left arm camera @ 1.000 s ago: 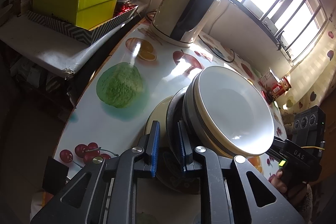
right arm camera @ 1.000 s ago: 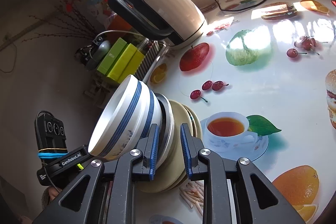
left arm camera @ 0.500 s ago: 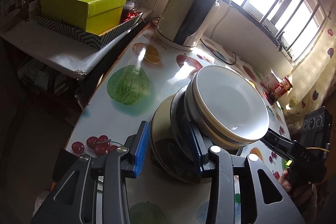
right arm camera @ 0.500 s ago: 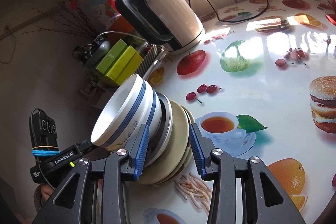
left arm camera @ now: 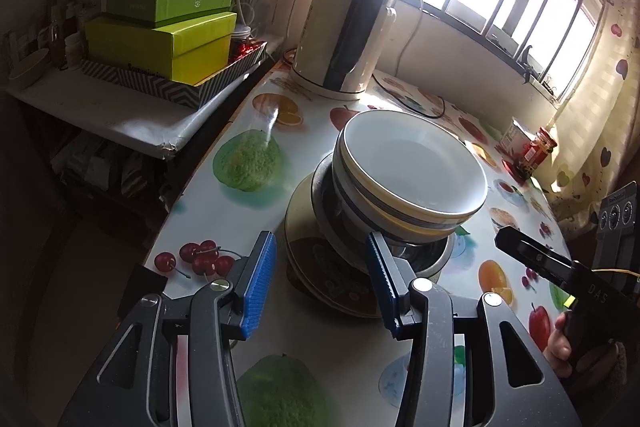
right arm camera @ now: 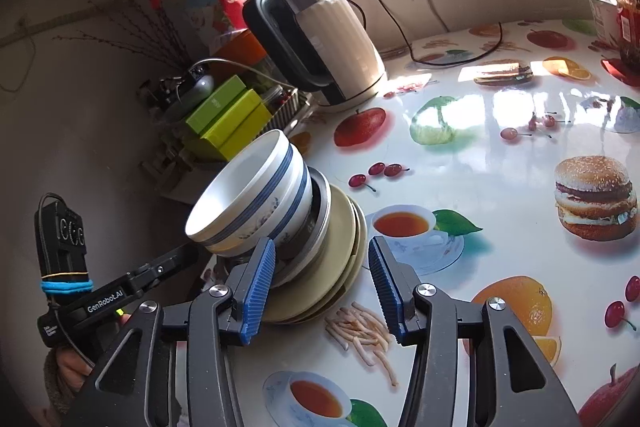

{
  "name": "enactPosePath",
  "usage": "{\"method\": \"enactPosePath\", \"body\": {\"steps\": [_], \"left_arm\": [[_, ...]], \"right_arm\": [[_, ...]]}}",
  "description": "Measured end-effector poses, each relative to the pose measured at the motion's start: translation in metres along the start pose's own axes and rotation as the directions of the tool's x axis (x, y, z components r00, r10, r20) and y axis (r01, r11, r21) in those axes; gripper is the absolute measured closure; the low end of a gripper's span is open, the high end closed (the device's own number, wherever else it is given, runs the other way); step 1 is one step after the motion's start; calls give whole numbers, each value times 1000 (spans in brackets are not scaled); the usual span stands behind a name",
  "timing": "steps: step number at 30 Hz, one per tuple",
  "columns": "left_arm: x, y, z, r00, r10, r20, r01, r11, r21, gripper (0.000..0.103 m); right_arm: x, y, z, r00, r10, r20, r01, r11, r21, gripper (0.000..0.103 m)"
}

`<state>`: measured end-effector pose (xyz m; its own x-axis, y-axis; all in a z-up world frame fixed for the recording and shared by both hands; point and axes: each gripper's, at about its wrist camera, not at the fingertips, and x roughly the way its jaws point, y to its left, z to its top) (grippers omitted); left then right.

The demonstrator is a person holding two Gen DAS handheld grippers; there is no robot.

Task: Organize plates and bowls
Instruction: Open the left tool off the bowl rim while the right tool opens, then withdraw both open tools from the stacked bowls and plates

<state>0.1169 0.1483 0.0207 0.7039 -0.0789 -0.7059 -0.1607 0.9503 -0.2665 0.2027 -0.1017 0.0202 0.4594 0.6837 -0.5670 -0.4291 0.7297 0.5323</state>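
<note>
White ceramic bowls with blue bands (left arm camera: 412, 171) (right arm camera: 250, 197), nested together, top a stack: under them a shallow grey metal dish (left arm camera: 424, 259) (right arm camera: 320, 211), then beige plates (left arm camera: 304, 223) (right arm camera: 340, 251) at the bottom. Stack stands on the glossy fruit-print table (left arm camera: 224, 203) (right arm camera: 480, 187), near its edge. Left hand-held gripper (left arm camera: 322, 287) released, blue-padded jaws spread wide either side of the plates' near rim, touching nothing. Right hand-held gripper (right arm camera: 322, 285) likewise spread, jaws flanking the plate edge on the opposite side, gripping nothing. Cream electric kettle with black handle (left arm camera: 344, 31) (right arm camera: 320, 39) stands farther back by the window. Green and yellow boxes (left arm camera: 168, 31) (right arm camera: 228, 115) stacked on a side shelf.
</note>
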Motion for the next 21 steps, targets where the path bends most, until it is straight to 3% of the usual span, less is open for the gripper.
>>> {"method": "enactPosePath", "body": {"steps": [6, 9, 14, 21], "left_arm": [[-3, -12, -21, 997, 77, 11, -78, 996, 53, 55], [-1, -15, -33, 997, 72, -8, -71, 996, 55, 55], [1, -20, -49, 995, 97, -18, -95, 993, 66, 55], [7, -28, -68, 990, 135, -35, -131, 987, 94, 55]], "right_arm": [[-10, 11, -12, 999, -38, 10, 38, 998, -48, 40], [-14, 16, -20, 997, -78, 15, 79, 994, -77, 33], [-13, 25, -34, 985, -175, 14, 175, 973, -148, 31], [-10, 29, -51, 969, -246, 10, 243, 949, -201, 27]]}}
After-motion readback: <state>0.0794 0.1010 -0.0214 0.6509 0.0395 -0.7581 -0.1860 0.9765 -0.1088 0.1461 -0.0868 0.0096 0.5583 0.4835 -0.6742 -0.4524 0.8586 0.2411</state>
